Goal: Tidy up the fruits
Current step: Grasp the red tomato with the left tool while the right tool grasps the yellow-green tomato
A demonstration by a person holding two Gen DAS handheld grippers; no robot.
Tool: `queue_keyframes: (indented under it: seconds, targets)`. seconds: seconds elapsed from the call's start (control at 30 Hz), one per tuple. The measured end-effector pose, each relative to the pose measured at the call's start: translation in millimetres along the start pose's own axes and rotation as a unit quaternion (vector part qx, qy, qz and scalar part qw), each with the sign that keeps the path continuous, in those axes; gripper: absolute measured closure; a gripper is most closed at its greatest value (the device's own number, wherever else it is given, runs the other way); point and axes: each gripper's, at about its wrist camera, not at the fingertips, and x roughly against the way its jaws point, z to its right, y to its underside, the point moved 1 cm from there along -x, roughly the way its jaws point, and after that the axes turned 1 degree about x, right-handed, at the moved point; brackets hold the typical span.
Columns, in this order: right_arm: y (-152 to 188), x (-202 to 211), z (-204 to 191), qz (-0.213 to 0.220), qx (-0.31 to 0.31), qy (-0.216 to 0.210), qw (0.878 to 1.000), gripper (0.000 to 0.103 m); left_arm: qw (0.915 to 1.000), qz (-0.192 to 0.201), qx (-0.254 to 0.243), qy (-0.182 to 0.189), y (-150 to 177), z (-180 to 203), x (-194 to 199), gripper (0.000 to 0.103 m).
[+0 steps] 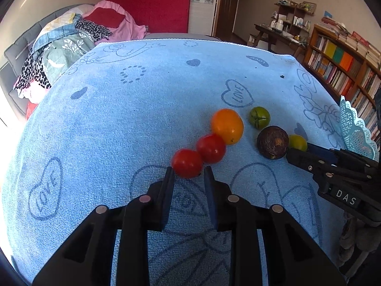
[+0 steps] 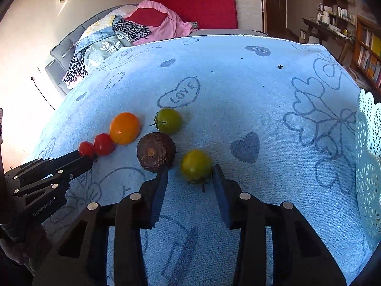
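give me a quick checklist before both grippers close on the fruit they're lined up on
1. Left gripper open around the nearest small red tomato: ok, a fingertip on each side.
2. That tomato free of its neighbour: not ok, it touches the second red tomato, which touches the orange round fruit.
3. Right gripper open around the yellow-green tomato: ok.
4. Right gripper clear of the dark brown round fruit: not ok, one fingertip sits right against it.
5. Pale blue lace-pattern basket within reach on the right: ok.
6. Basket contents: cannot tell, its inside is hidden.
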Motion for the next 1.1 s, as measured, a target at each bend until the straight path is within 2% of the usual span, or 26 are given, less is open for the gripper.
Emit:
queue_keyframes:
  seconds: [0.13,0.4,0.57,0.6,0.73,0.77,0.83,0.97,1.1]
  targets:
    - [-1,-2,4,0.0,-0.008,0.001,1.0,0.07,0.9999,-0.004,-0.008,-0.006,-4,3,-5,0.077]
    - [0,-3,5,0.008,-0.01,0.002,1.0,0.071,0.9999,-0.01,-0.006,-0.005,-9,-2,-9,0.076]
    - [1,-3,7,0.01,-0.011,0.001,1.0,0.071,0.9999,-0.011,-0.006,0.0,-10,-1,-9,0.054]
    - [1,-3,7,0.011,-0.011,0.001,1.0,0.071,0.9999,-0.009,-0.008,-0.001,-10,0,-9,0.054]
    - [2,-3,7,0.012,-0.009,0.004,1.0,0.071,0.9998,-0.011,-0.019,-0.003,-11,3,-13,0.056]
    - [2,-3,6,0.012,-0.007,0.006,1.0,0.071,0.9997,-0.01,-0.021,-0.002,-11,3,-13,0.066]
    - [2,-2,5,0.014,-0.001,0.013,1.0,0.075,0.9997,-0.011,-0.021,-0.002,-12,3,-15,0.075]
    - [5,3,7,0.016,-0.009,0.006,1.0,0.075,0.9999,-0.003,-0.012,0.003,-11,0,-11,0.076]
    - [7,12,8,0.025,-0.016,0.0,1.0,0.075,0.9998,0.01,-0.015,-0.009,-9,1,-3,0.076]
